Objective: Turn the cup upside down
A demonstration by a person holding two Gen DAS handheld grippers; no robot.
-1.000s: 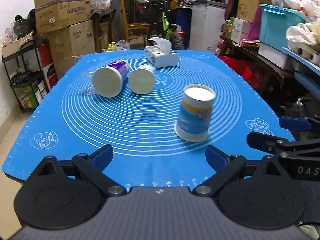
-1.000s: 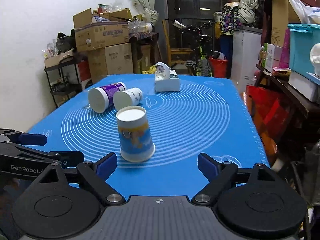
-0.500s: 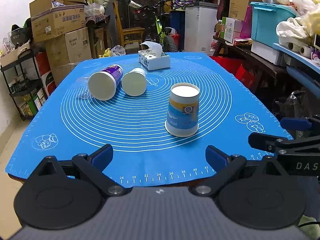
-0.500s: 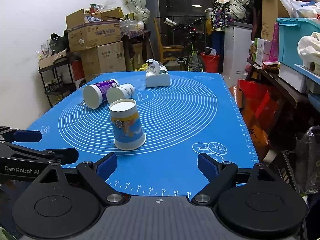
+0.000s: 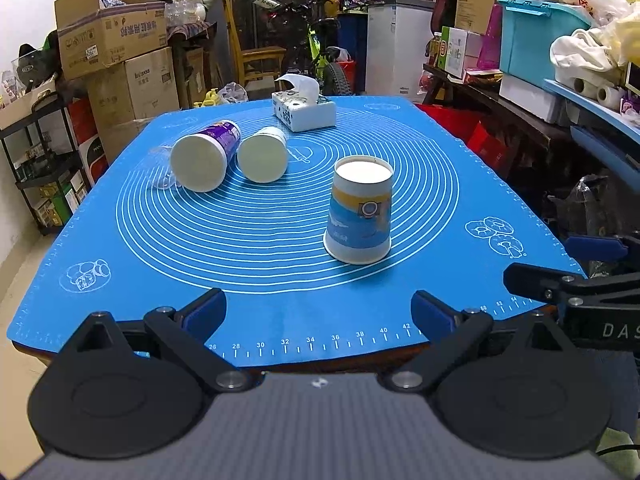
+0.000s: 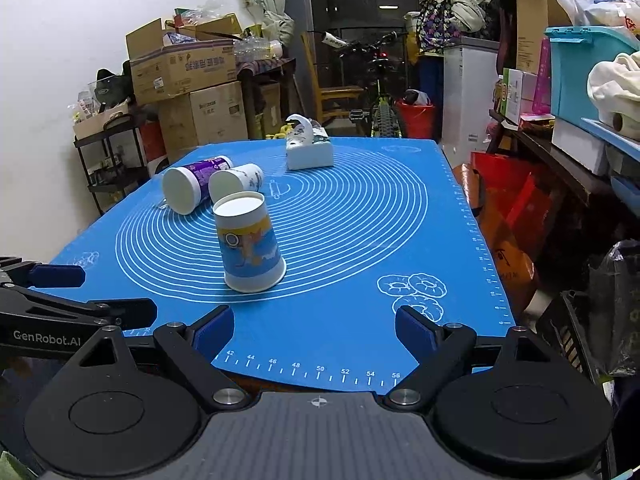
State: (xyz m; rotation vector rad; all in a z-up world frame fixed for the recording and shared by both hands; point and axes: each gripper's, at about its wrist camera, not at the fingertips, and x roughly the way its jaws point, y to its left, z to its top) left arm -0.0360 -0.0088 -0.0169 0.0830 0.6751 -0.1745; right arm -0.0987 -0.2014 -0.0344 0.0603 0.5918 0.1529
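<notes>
Near the front of the blue silicone mat (image 5: 280, 312) stands the paper cup (image 5: 360, 216) with blue-and-yellow print, already mouth-down, its white base facing up. Judging by that, the flip looks finished, or nearly so. Behind it lie two more paper cups on their sides — a purple-printed cup (image 5: 206, 154) and a white cup (image 5: 264, 154) — with a tissue box (image 5: 306, 110) farther back. The left gripper (image 5: 318, 314) is spread wide and empty at the mat's near edge; the right gripper (image 6: 314, 328) is likewise parted, holding nothing. Doing this step well means backing both away low and straight — no brushing the light cup, which would tip easily
</notes>
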